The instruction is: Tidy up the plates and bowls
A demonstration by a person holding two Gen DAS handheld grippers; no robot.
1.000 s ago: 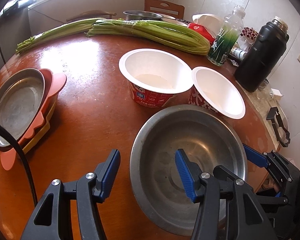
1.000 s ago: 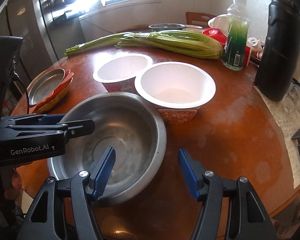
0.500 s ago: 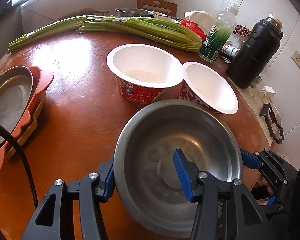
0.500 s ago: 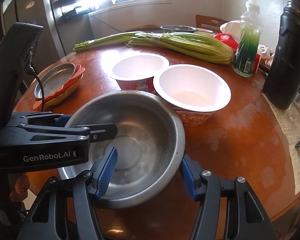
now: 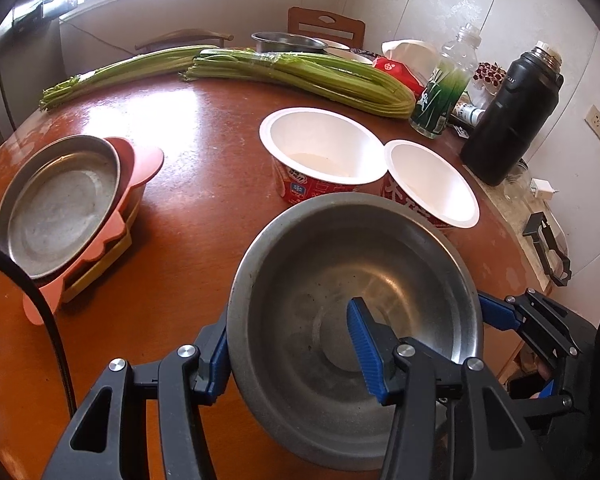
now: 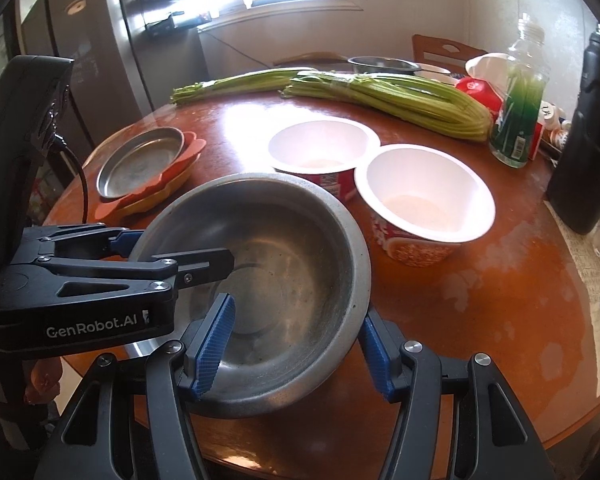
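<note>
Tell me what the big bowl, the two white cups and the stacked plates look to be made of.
Big bowl: metal, probably stainless steel; dull grey sheen with scuffs and soft glare.
Two white cups: likely disposable paper or foam; matte white inside, printed red wrap outside.
Stacked plates: top one looks like worn, dull grey metal; those beneath look like plastic, smooth, orange and yellow.

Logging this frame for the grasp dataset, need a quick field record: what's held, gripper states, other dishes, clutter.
held item: steel bowl, near table edge
left gripper: shut on the bowl's rim, one finger outside, one inside
right gripper: shut on the opposite rim, same straddle
other dishes: two white paper bowls side by side behind it; steel plate on top of a pink and yellow plate stack
clutter: celery bunches, green bottle, black flask
surface: round wooden table
</note>
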